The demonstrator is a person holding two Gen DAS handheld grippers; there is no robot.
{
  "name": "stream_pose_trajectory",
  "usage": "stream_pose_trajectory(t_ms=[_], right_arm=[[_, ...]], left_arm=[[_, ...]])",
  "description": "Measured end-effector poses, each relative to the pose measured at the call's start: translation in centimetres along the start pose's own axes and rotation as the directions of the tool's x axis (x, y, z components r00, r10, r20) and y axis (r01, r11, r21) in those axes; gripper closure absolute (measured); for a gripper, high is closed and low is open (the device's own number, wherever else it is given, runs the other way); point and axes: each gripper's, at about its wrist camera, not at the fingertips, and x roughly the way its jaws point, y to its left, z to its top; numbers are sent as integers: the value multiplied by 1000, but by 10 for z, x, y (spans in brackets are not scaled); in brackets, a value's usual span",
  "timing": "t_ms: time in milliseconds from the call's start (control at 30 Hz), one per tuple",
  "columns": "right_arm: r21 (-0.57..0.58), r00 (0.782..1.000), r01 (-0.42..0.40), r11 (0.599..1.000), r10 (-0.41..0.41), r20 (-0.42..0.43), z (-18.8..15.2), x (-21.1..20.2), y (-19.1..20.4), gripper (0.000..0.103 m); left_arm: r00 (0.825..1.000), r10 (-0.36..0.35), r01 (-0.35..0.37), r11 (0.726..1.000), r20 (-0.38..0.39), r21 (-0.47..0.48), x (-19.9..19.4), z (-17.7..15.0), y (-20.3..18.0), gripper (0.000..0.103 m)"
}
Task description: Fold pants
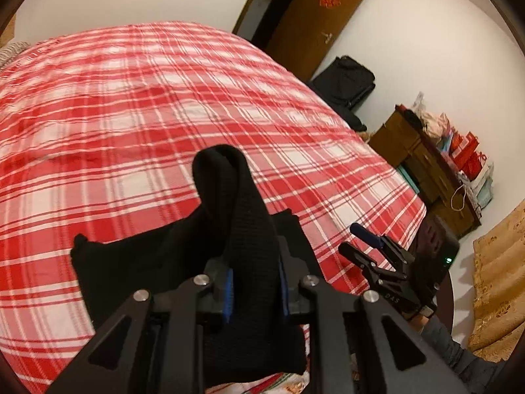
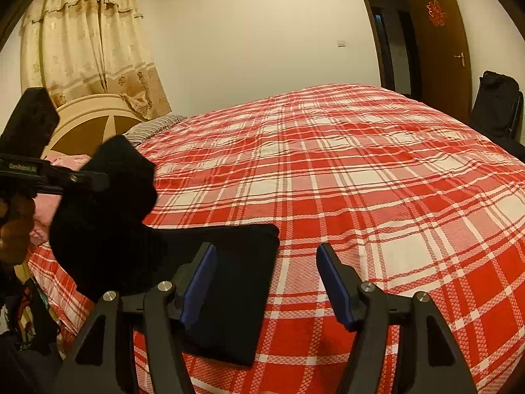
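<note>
Black pants (image 1: 242, 229) in left tongs (image 1: 255, 292)

Bed (image 2: 361, 170) under red-and-white plaid cover, black pants (image 2: 236, 289) partly flat near its front edge.

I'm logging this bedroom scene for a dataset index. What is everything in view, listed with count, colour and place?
pants: 1, black, near edge of the bed, one end lifted
bedspread: 1, red and white plaid, covers the bed
headboard: 1, cream and brown, far left
curtain: 1, beige floral, behind the headboard
door: 1, brown with red ornament, open, far wall
suitcase: 1, black, by the door
cabinet: 1, brown, right of the bed, red bags on top
left gripper: 1, black with blue pads, shut on the lifted pants end
right gripper: 1, black with blue pads, open above the bed, beside the pants
</note>
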Motion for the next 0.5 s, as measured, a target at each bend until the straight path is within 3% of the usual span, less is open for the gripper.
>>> stream_pose_trajectory(t_ms=[367, 500], right_arm=[[42, 999, -1, 999, 3, -39, -4, 10, -11, 37], [69, 999, 1, 998, 2, -47, -5, 12, -17, 37]], left_arm=[[993, 41, -39, 999, -113, 16, 71, -5, -17, 81], [990, 25, -23, 1000, -138, 20, 83, -13, -25, 76]])
